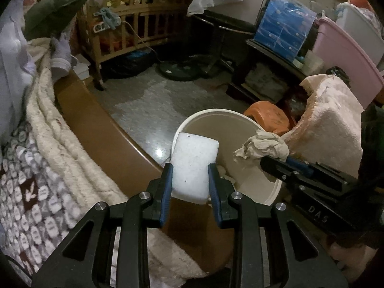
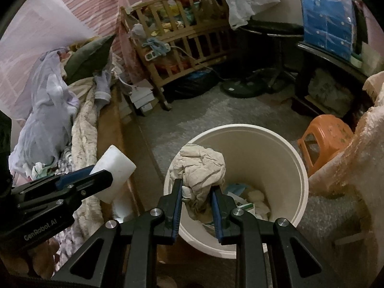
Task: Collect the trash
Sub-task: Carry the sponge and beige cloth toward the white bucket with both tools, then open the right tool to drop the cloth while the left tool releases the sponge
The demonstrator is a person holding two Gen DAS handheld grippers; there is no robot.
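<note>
Wooden crib — orange stool

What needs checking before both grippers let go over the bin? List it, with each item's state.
1. Left gripper shut on the white foam block: ok.
2. Right gripper shut on the crumpled paper wad: ok.
3. Paper wad above the mouth of the white bin: ok, it hangs inside the rim line.
4. Foam block above the bin mouth: cannot tell; in the right wrist view it sits left of the rim.
5. Room left in the bin: ok, trash covers only the bottom.
6. Orange stool apart from the bin: ok.
</note>
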